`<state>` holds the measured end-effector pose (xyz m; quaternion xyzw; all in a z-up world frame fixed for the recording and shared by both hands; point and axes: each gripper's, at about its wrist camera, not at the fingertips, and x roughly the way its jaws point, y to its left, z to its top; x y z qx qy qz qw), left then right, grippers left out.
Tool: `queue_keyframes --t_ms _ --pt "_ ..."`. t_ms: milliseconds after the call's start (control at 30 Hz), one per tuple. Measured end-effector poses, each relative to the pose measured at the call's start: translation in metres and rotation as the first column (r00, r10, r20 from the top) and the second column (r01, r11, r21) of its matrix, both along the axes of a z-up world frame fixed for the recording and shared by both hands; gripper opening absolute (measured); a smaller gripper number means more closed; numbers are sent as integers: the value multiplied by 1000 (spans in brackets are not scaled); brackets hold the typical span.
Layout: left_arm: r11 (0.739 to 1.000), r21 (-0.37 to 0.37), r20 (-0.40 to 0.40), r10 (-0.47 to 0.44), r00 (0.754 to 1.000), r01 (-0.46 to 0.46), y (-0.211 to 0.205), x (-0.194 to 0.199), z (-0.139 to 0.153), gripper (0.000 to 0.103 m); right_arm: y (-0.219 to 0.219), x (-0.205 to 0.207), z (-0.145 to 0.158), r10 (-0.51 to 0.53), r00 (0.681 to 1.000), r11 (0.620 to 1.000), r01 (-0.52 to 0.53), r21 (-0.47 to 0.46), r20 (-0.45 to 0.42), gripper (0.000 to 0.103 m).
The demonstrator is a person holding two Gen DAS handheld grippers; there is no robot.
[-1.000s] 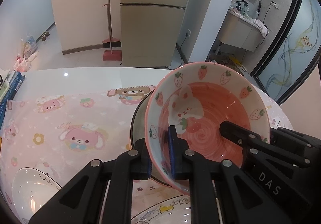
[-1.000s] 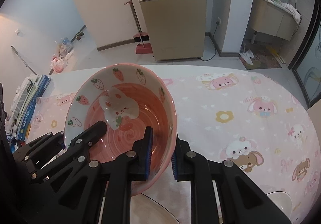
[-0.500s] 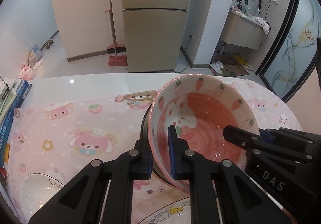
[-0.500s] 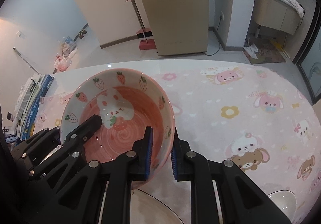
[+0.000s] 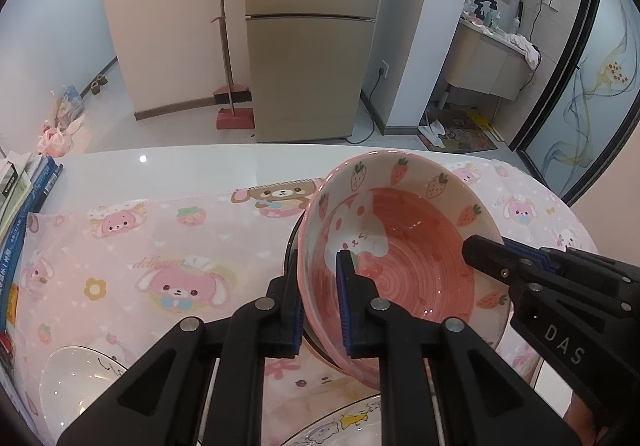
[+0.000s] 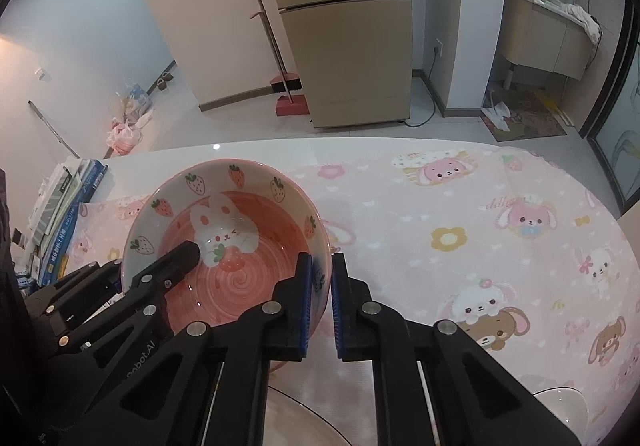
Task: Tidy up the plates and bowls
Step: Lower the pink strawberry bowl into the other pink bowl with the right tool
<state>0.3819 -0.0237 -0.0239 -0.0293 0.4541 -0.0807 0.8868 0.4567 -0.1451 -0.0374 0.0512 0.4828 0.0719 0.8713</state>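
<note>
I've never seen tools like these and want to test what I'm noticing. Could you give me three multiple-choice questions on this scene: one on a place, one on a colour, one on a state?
1. The red broom stands:
A. beside the fridge
B. inside the bowl
C. clamped in a gripper

2. The bottom of the strawberry bowl is:
A. blue
B. pink
C. green

3. The right gripper is:
A. wide open above the bowl
B. shut on nothing
C. shut on the bowl's rim

Answers:
1 A: the broom leans upright against the wall just left of the fridge.
2 B: a pink swirl fills the bowl's bottom, under a white bunny.
3 C: its blue pads sit on either side of the bowl's wall, one inside and one outside.
</note>
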Motion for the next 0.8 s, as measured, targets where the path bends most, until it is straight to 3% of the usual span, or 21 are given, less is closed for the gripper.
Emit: queue_keyframes --t_ms 167,267,400,667,800 --pt "1000 -30 -5 -2 1000 2 3 1 0 20 -3 1 -2 -26 1000 999 26 36 -9 9" --pt "1000 -6 -11 18 1000 -18 6 0 1 9 -3 0 0 -31 1000 999 31 43 -2 9" --pt "1000 -2 -5 9 1000 -9 6 -1 2 9 -6 -2 3 -28 1000 998 28 60 -1 8" --pt "999 38 88 -5 996 2 9 -9 17 9 0 -15 25 -11 997 998 6 63 81 8" --pt "999 38 82 -6 997 3 16 -5 11 9 8 -15 23 -10 997 999 6 48 79 8"
